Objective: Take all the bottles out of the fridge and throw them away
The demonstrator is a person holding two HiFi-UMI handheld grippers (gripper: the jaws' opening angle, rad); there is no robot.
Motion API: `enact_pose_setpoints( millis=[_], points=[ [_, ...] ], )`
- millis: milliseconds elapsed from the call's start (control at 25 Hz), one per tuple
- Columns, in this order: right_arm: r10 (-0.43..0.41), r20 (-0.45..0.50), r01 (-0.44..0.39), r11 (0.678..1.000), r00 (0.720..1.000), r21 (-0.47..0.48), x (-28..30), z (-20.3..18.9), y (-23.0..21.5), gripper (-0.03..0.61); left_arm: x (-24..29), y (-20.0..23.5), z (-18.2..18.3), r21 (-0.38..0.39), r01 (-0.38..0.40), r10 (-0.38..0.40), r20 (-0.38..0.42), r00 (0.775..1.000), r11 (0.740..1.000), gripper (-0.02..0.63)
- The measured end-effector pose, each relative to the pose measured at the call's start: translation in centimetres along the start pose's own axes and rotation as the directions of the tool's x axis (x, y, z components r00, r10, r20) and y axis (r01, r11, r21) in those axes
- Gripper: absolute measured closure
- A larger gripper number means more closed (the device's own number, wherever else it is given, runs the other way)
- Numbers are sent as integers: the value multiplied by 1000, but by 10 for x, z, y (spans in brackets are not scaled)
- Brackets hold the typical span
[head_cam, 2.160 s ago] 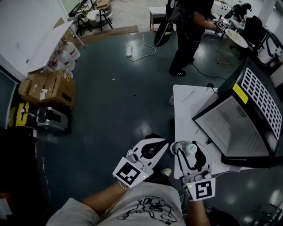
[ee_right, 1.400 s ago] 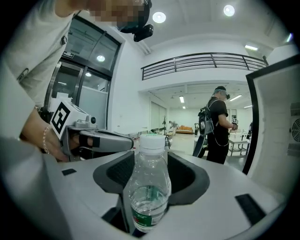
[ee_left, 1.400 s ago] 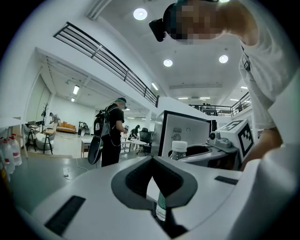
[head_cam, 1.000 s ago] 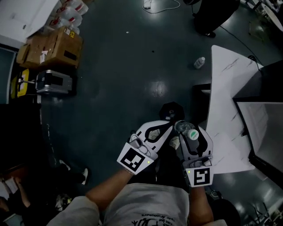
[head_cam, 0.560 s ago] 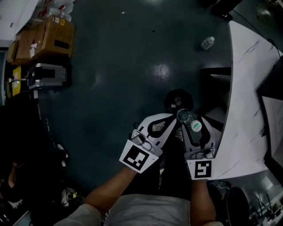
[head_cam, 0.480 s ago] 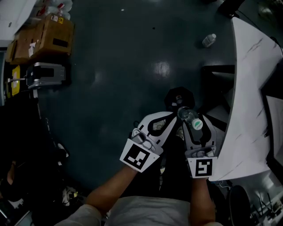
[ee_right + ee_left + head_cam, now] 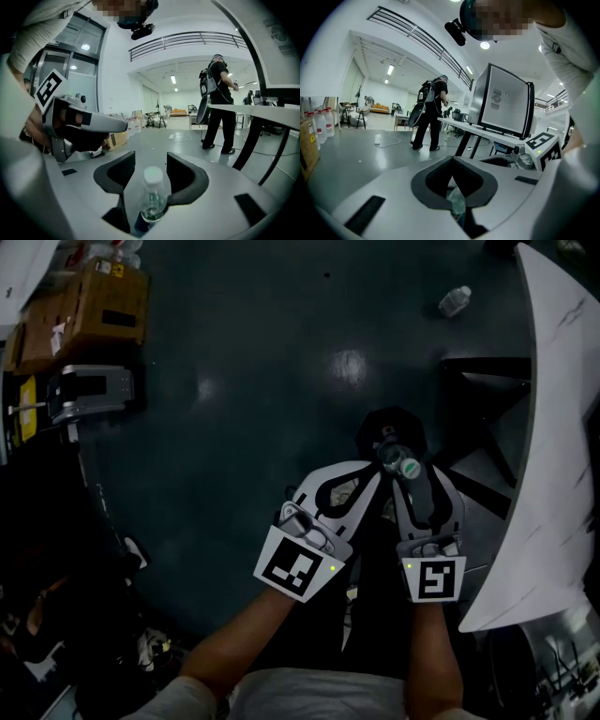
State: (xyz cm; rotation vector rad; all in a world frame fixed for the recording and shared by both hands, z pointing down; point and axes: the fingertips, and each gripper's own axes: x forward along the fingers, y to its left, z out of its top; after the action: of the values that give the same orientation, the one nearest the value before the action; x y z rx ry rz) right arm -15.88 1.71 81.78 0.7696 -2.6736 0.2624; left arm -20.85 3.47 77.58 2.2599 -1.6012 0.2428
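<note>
**A:** Where's the bottle now?

**B:** In the right gripper (image 7: 151, 161). The bottle (image 7: 152, 197) stands cap-up between its jaws, which sit fairly wide round the body and have just drawn in a touch. From above, it overlaps the near edge of a dark round container (image 7: 403, 420) on the floor beside the white bench (image 7: 562, 427). I take that for the bin.

**A:** And the left gripper (image 7: 452, 161)?

**B:** Its jaws meet at the tips, with crumpled clear plastic (image 7: 457, 202) caught behind them. It may be a squashed bottle, but I can't be sure.

**A:** How should the drop go?

**B:** Centre the bottle over the bin's mouth and bring it low before easing the jaws apart, since a light bottle could bounce off the rim. Release one gripper at a time. A small bottle (image 7: 455, 301) lies on the floor well apart from the bin, possibly a miss.
</note>
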Motion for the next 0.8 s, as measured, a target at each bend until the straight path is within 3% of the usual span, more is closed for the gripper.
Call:
enact_pose_setpoints(
  millis=[280,440,800],
  points=[
    [36,19,-37,997,999,74,-26,67,13,372,-21,-7,41,-57,-3,5,34,999,998,600],
    [65,40,-69,993,997,94,-57,127,13,414,-36,-19,91,-85,1,5,67,998,996,600],
    [124,55,-125,992,991,29,-120,261,19,454,-74,-64,222,-30,49,-45,124,991,998,600]
  ],
)
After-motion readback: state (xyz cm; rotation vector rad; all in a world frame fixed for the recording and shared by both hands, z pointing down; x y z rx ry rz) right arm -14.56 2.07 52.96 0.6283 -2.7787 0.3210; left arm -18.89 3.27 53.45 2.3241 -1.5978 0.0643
